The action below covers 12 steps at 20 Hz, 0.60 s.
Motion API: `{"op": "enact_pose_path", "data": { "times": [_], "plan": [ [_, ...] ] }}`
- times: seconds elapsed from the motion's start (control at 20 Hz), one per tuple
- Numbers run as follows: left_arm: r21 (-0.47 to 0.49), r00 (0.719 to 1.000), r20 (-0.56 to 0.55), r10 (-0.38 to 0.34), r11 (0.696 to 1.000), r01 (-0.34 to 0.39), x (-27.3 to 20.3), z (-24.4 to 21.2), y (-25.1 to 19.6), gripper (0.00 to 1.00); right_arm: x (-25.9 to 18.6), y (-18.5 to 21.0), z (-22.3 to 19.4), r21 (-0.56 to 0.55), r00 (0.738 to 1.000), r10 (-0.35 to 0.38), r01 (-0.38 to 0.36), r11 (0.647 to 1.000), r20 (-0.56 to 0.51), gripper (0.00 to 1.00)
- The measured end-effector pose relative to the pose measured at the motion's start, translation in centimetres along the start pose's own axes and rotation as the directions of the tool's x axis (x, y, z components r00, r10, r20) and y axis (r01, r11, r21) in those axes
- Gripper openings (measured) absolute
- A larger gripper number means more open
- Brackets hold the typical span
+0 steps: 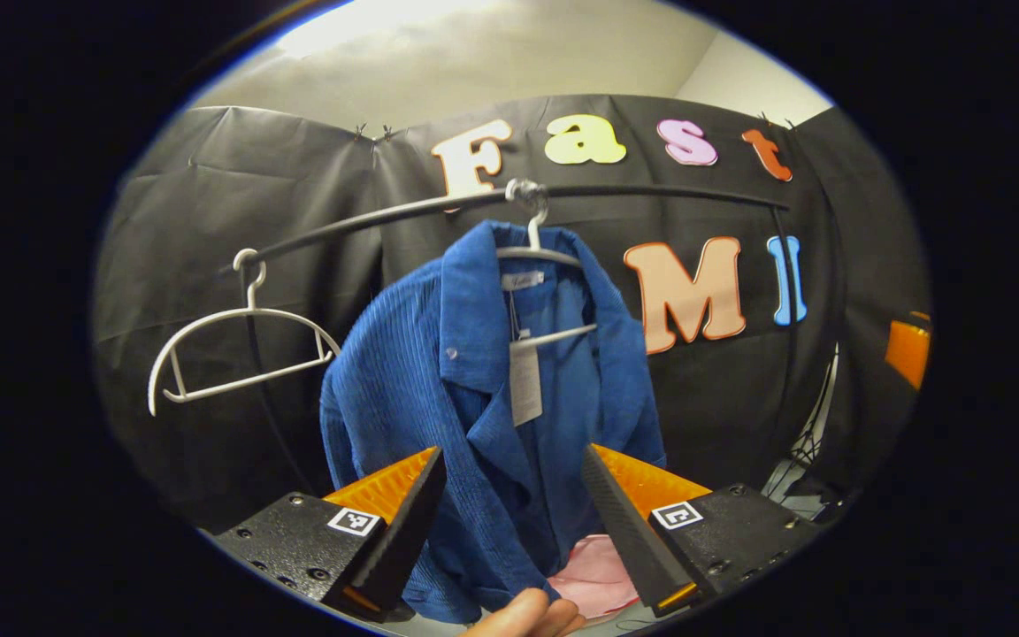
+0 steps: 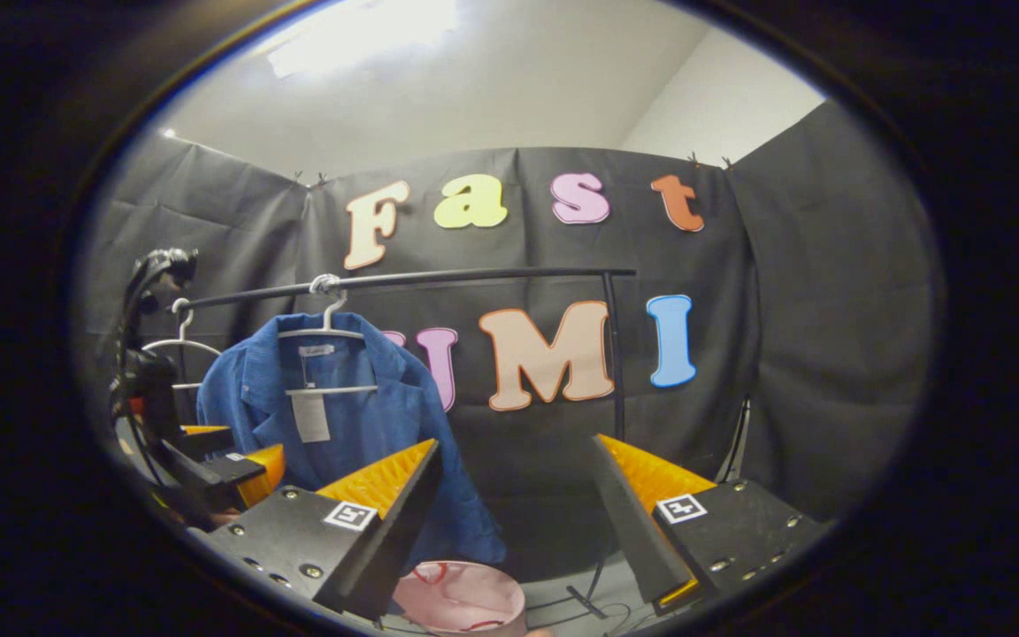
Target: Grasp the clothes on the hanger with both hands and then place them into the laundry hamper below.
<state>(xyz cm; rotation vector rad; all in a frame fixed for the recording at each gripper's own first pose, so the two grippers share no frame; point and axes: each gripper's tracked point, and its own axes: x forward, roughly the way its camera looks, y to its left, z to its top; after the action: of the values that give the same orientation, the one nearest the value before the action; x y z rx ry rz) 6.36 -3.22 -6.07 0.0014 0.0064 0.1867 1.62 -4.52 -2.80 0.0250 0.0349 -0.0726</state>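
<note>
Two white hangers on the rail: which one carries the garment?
The hanger nearer the rail's middle holds the blue shirt; the other hanger, by the rail's end, hangs bare.

Shirt (image 1: 492, 398) on hanger (image 1: 538, 257) on rail (image 1: 509, 199), spare hanger (image 1: 235, 345) to its left, hamper (image 2: 461, 597) below

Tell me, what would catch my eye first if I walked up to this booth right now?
Probably the blue shirt, hanging on a white hanger from the black rail in the middle of the left gripper view. An empty white hanger hangs beside it, and a pink hamper sits below. Both the left gripper and the right gripper are open, short of the shirt.
</note>
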Motion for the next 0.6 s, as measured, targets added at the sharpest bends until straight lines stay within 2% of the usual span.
{"op": "enact_pose_path", "data": {
  "times": [0.05,0.1,0.15,0.25,0.35,0.45,0.6],
  "plan": [
    [0.020,1.000,-0.006,0.014,1.000,-0.014,1.1,-0.7,0.6,1.00,0.1,0.5,-0.5,0.009,1.000,-0.014,0.014,1.000,-0.010,0.99],
    [0.043,0.999,-0.016,0.029,0.999,-0.028,2.1,-1.6,1.4,0.94,0.3,1.1,-1.1,0.013,1.000,-0.021,0.021,1.000,-0.022,0.94],
    [0.058,0.999,-0.015,0.033,0.998,-0.032,2.7,-2.1,2.0,0.93,0.5,1.8,-1.8,0.007,0.999,-0.031,0.031,0.999,-0.035,0.99],
    [0.064,0.999,0.048,0.013,0.998,-0.016,3.8,-1.4,3.0,0.92,1.0,2.8,-3.3,-0.017,0.996,-0.060,0.059,0.998,-0.061,0.99],
    [0.033,0.996,0.084,-0.026,0.999,0.023,5.0,-0.9,3.6,0.85,1.3,3.6,-4.7,-0.030,0.993,-0.094,0.092,0.995,-0.074,1.00],
    [-0.012,0.990,0.080,-0.113,0.993,0.114,6.4,-1.2,2.9,0.69,1.7,4.5,-5.7,-0.037,0.988,-0.127,0.124,0.992,-0.090,0.99],
    [-0.004,0.974,0.066,-0.217,0.976,0.217,8.0,-1.7,2.6,0.44,2.2,6.2,-7.0,-0.033,0.979,-0.153,0.149,0.988,-0.136,0.99]
  ]
}}
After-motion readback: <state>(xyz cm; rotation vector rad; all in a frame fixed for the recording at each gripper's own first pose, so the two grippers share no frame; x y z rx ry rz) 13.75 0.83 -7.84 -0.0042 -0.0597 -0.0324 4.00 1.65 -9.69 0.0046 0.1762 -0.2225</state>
